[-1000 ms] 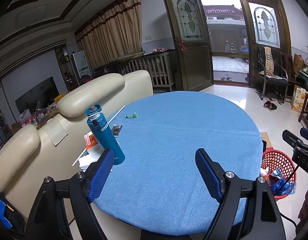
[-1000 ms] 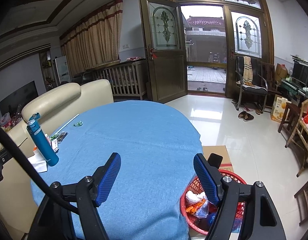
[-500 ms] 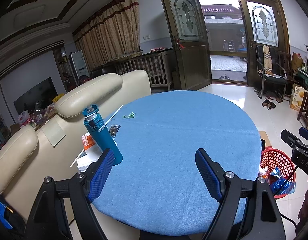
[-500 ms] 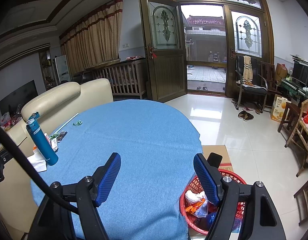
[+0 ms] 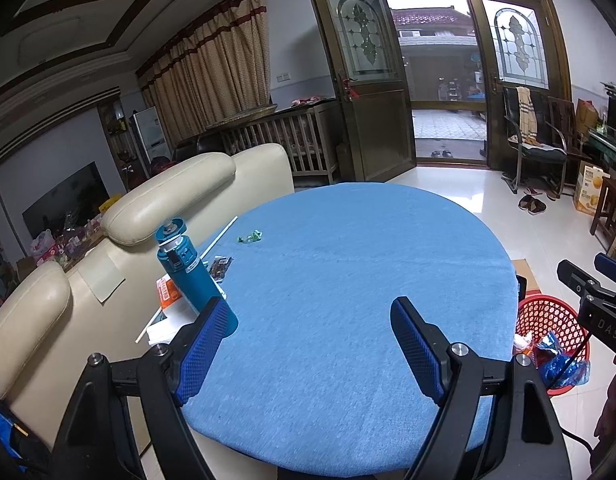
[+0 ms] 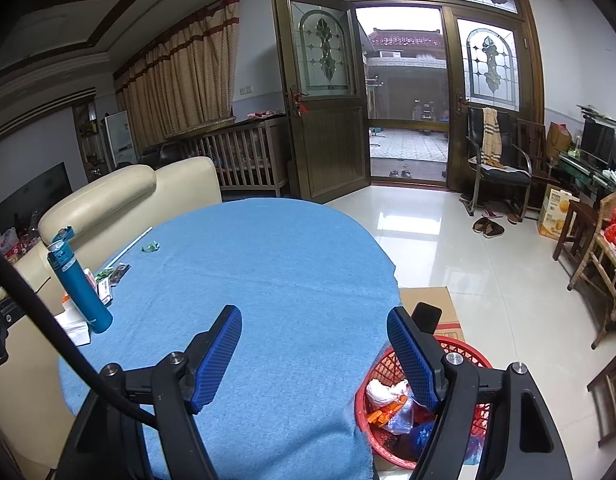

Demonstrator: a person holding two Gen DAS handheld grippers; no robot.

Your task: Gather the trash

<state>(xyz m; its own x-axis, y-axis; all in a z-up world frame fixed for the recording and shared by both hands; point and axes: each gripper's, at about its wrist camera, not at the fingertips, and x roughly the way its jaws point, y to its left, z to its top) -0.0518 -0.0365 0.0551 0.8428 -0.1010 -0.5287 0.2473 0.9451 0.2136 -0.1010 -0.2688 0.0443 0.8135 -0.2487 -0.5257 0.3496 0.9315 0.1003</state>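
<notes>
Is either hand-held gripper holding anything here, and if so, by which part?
Nothing is held. The left hand-held gripper and right hand-held gripper both stand open over the blue tablecloth, empty between their fingers.

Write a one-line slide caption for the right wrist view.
Open right claw hovers over the blue-clothed table, red trash basket beside it on the floor.

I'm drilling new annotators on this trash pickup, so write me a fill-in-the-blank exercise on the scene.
1. The round table is covered with a ___ cloth.
2. The red mesh plastic basket holding trash stands on the ___.
3. The small green crumpled wrapper lies on the table beyond the tall teal ___.
4. Both the left gripper and right gripper hold ___.

Missing words: blue; floor; bottle; nothing
</notes>
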